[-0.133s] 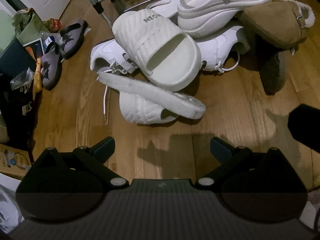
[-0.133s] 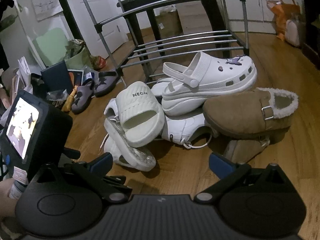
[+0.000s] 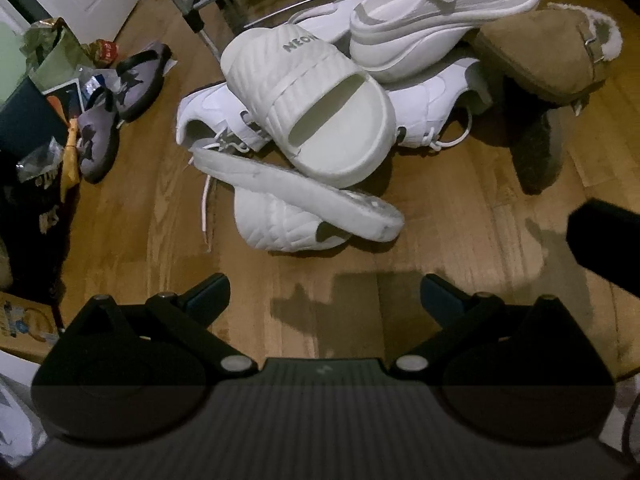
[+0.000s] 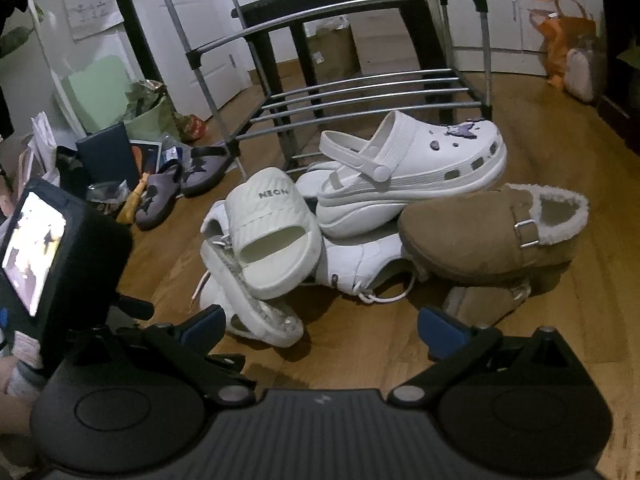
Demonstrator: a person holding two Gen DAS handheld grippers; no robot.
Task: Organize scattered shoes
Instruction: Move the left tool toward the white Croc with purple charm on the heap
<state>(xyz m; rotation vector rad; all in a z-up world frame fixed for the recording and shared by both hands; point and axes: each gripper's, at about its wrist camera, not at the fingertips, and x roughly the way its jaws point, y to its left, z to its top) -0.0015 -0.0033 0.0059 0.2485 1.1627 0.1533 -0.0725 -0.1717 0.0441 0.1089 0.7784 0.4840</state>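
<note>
Shoes lie heaped on a wood floor (image 3: 120, 240) in front of a metal rack (image 4: 360, 92). A white slide (image 3: 308, 108) marked NEON tops the near side of the pile, its long axis slanting toward the left tool (image 3: 322, 292), open toe nearest it. Its mate (image 3: 296, 196) lies tipped on edge beneath, sole showing, long axis crosswise. A white clog (image 4: 412, 172) rides highest, toe pointing right, resting on white sneakers (image 4: 360, 260) and touching a tan fleece-lined clog (image 4: 488, 232) — that one's toe points left. A second tan clog (image 4: 480, 300) sits under it. Two grey slippers (image 4: 176, 188) lie well apart at the left, beside clutter. Both tools hover short of the pile — the left tool and the right tool (image 4: 320, 330) each with fingers spread wide, holding nothing.
</note>
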